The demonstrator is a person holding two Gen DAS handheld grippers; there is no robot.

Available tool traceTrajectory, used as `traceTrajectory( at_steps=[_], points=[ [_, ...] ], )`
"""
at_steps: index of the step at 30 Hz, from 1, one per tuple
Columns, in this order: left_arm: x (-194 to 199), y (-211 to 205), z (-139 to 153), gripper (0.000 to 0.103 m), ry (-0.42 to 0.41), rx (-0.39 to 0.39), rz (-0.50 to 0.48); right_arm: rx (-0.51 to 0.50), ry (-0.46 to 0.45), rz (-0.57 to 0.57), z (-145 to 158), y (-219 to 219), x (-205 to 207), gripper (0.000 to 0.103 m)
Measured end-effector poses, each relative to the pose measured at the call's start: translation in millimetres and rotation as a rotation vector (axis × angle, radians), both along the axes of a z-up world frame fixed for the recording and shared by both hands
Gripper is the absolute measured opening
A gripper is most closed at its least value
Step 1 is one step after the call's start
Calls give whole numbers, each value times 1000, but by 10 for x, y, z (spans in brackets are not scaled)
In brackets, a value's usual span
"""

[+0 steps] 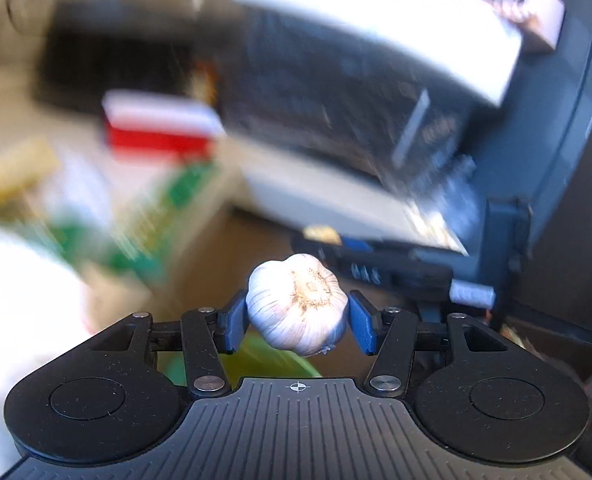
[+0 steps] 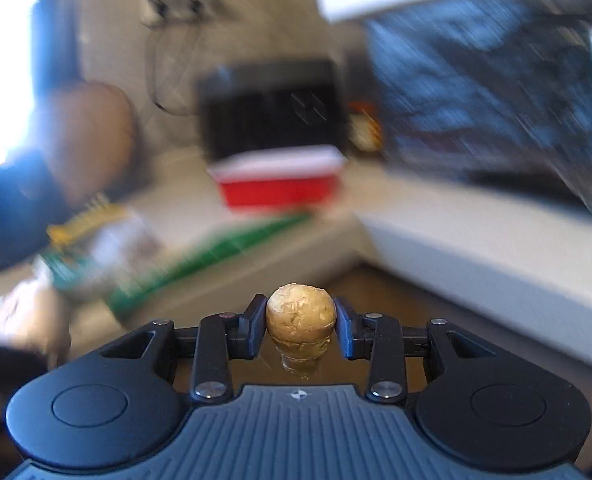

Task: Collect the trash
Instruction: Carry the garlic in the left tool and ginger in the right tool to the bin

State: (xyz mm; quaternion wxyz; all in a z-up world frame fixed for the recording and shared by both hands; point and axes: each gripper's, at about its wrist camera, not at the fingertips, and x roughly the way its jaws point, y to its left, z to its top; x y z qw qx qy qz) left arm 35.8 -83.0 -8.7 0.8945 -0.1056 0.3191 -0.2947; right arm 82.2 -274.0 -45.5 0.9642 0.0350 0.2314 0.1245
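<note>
The left gripper point(image 1: 297, 318) was clamped on a garlic bulb point(image 1: 296, 304), root end up, and the right gripper point(image 2: 300, 330) pinched a gold foil-wrapped ball point(image 2: 299, 314) between its pads. Behind both — badly blurred — lay a red-and-white box point(image 2: 282, 182), green packaging point(image 2: 216, 256) and what looked like a dark-fronted white appliance point(image 1: 359, 92) at the back

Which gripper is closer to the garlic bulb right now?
Left. The left gripper holds the garlic bulb between its blue pads. The right gripper is clamped on a gold foil ball; no garlic shows in its view.
</note>
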Motion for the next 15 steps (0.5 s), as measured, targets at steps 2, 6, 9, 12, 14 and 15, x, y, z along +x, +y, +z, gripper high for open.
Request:
traceTrajectory(
  at_steps=[2, 6, 9, 12, 14, 15],
  points=[
    [143, -205, -483, 58, 138, -14, -43, -6, 65, -37, -240, -209, -26, 35],
    [543, -578, -1561, 58, 416, 0, -66, -8, 200, -100, -774, -541, -33, 36],
    [877, -803, -2345, 58, 574, 80, -43, 34, 295, -130, -1133, -701, 23, 35],
    [1105, -960, -2975, 58, 698, 135, 5, 83, 358, -117, -1415, -791, 99, 35],
    [1184, -997, -3259, 58, 740, 133, 44, 74, 386, -121, -1592, -816, 129, 35],
    [1230, -1013, -3371, 58, 752, 134, 56, 63, 402, -126, -1685, -821, 139, 35]
  ],
)
